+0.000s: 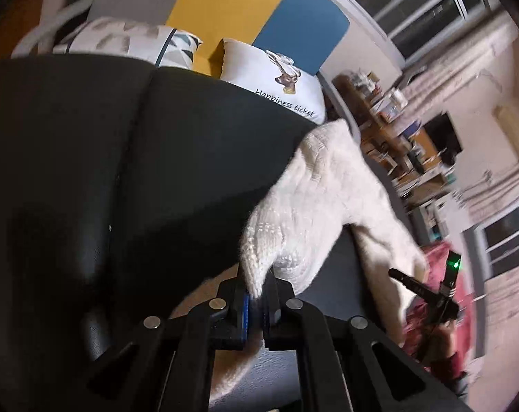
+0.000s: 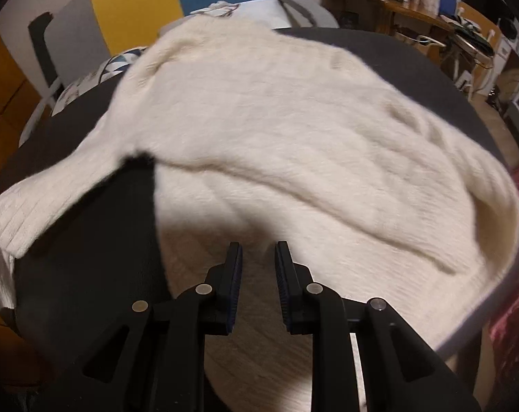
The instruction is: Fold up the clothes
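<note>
Left gripper [image 1: 256, 300] clamped on a corner of the cream knit sweater [image 2: 276, 130], fabric lifted off the black table [image 1: 122, 171] and draped rightward. Right gripper [image 2: 258, 285] jaws slightly apart, nothing between the pads, hovering over the sweater body. Sweater lies spread across the table, one ribbed cuff [image 2: 8, 216] hanging over the left edge. Printed cushions [image 1: 276, 82] sit behind the table.

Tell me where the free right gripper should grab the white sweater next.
Probably the ribbed cuff of the sleeve lying flat on the dark table: a thin, free edge. Come from the sweater's left side, jaws straddling it. The left gripper already pinches another ribbed edge.
</note>
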A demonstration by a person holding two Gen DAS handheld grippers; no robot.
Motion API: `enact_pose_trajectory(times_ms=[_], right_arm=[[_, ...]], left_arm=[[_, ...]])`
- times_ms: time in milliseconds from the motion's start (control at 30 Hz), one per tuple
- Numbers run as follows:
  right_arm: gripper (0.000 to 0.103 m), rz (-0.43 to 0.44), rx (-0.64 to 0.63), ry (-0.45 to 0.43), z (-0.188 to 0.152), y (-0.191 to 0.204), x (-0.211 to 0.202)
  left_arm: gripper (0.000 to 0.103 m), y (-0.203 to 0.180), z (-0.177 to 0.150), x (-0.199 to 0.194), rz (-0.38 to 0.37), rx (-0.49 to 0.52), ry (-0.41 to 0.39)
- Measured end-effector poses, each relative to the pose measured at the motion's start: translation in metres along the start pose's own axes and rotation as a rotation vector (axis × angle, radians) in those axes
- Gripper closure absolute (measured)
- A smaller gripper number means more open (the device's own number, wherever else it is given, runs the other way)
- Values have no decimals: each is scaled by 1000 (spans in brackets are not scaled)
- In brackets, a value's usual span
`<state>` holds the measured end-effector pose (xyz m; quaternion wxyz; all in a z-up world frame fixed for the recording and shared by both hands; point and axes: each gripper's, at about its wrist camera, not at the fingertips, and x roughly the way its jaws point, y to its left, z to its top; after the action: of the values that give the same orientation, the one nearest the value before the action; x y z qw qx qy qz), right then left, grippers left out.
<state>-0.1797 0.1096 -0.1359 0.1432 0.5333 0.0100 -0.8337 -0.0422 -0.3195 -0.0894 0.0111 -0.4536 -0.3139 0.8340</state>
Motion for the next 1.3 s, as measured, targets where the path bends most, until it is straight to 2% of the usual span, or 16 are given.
enact_pose_trajectory(times_ms=[67,100,133,167,200,233,267,433,633,833,867,900,933,1067,1167,1300], right_arm=[[77,48,59,-24,11,-31,-11],[67,74,89,-36,17,-48,-17],[61,62,102,-55,23,-63,-20],[51,9,64,-55,23,-68,-22],[46,-55,10,-48,21,-70,-25],[46,-118,-44,-41,19,-72,-28],[46,-143,-108,-19,22,-71,-25],[46,-229,-319,17,24,-58,-10],[46,-167,-444,89,34,-43,9],[46,-161,-460,82,37,-39,30],[52,-173,-468,77,36,-39,31],[80,-165,-460,80,35,-38,30],[86,-160,-442,83,35,-38,28],[91,-124,-385,77,40,-36,16],[91,-56,-330,42,48,-33,-15],[91,156,-277,-14,60,-9,-75]], left_arm=[[99,0,-1,4,14,14,5],[99,1,-2,6,17,19,12],[99,1,-3,9,18,24,20],[99,1,-4,10,19,24,24],[99,1,-4,12,19,23,26],[99,1,-4,13,19,22,29],[99,2,-4,15,20,21,31],[99,1,-3,22,28,14,32],[99,3,-3,28,55,6,52],[99,5,-4,29,68,-4,55],[99,6,-5,30,67,-6,56],[98,6,-6,30,68,-6,56],[98,6,-6,30,69,-7,56],[98,6,-6,28,72,-7,51],[99,-1,1,17,75,33,27],[98,-13,21,-21,75,94,-63]])
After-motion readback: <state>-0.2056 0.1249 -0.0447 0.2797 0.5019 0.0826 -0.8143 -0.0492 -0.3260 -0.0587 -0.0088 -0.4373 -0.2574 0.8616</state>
